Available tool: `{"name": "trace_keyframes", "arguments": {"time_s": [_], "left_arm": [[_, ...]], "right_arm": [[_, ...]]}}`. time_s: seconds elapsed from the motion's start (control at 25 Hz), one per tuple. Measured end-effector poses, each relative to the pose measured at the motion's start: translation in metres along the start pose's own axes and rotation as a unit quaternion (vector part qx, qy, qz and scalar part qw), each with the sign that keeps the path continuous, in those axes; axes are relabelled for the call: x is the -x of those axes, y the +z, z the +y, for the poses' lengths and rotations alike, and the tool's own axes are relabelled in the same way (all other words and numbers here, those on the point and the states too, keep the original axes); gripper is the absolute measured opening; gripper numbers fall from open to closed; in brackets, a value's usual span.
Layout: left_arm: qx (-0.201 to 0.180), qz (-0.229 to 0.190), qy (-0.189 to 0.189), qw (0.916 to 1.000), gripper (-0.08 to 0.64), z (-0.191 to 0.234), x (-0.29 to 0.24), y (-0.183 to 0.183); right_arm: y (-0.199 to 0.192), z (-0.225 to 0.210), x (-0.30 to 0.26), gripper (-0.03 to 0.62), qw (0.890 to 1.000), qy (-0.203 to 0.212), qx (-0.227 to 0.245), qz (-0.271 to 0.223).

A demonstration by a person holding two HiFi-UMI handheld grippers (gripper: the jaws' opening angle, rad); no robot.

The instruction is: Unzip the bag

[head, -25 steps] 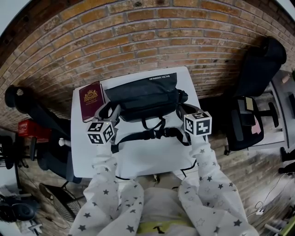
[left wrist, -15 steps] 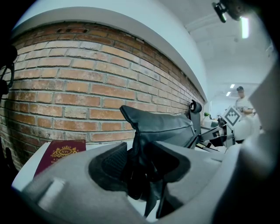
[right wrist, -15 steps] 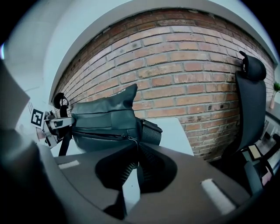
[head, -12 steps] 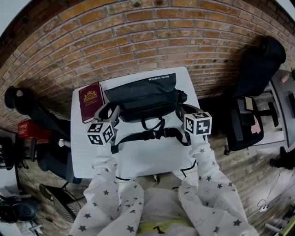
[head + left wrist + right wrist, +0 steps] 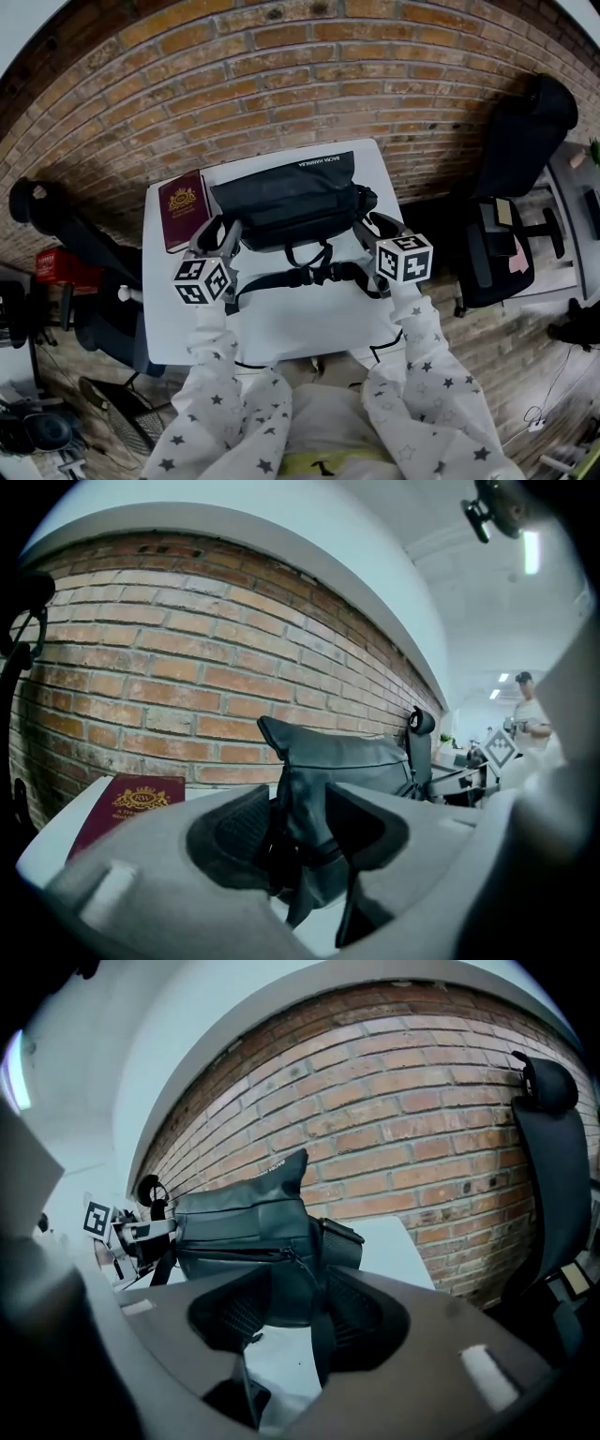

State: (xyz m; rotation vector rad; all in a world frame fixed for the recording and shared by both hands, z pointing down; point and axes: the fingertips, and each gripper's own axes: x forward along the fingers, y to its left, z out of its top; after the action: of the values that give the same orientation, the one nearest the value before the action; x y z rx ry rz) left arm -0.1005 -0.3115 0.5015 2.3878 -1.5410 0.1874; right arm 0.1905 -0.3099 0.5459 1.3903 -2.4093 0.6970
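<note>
A black bag (image 5: 286, 197) lies across the back of the white table (image 5: 281, 323), its strap (image 5: 309, 274) trailing toward me. My left gripper (image 5: 217, 236) is at the bag's left end; in the left gripper view its jaws (image 5: 300, 832) close on the bag's end fabric (image 5: 309, 789). My right gripper (image 5: 380, 228) is at the bag's right end and its jaws have just been opening. They (image 5: 291, 1316) now stand apart. A thin black cord below the zipper pull (image 5: 286, 1255) hangs between them, not pinched. I cannot tell how far the zipper is undone.
A maroon passport (image 5: 183, 208) lies on the table left of the bag, close to my left gripper. A brick wall (image 5: 281, 84) runs behind the table. A black office chair (image 5: 525, 141) stands to the right and another chair (image 5: 56, 225) to the left.
The right gripper's jaws have opened at the bag's right end. The left gripper's cube has shifted slightly down and left. The bag has barely moved.
</note>
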Motion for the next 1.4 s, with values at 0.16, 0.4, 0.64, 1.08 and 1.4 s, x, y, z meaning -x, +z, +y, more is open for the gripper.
{"name": "trace_keyframes", "arguments": {"time_s": [0.16, 0.4, 0.64, 1.08, 1.4], "left_arm": [[-0.014, -0.014, 0.016, 0.9997, 0.165, -0.007, 0.019, 0.005], [-0.032, -0.020, 0.010, 0.9992, 0.040, -0.027, 0.040, 0.010], [-0.025, -0.020, -0.010, 0.9995, 0.000, -0.048, 0.055, 0.014], [-0.046, -0.047, -0.025, 0.9975, -0.002, -0.068, 0.079, 0.052], [-0.062, -0.083, -0.010, 0.9946, -0.002, -0.066, 0.102, 0.084]], "right_arm": [[0.014, 0.003, 0.011, 0.115, 0.999, -0.002, 0.022, -0.038], [0.028, 0.022, 0.024, 0.009, 0.996, 0.015, 0.056, -0.067], [0.046, 0.043, 0.044, 0.009, 0.992, 0.036, 0.058, -0.106], [0.086, 0.085, 0.082, 0.009, 0.979, 0.071, 0.030, -0.187], [0.111, 0.102, 0.102, 0.009, 0.969, 0.072, 0.024, -0.234]]}}
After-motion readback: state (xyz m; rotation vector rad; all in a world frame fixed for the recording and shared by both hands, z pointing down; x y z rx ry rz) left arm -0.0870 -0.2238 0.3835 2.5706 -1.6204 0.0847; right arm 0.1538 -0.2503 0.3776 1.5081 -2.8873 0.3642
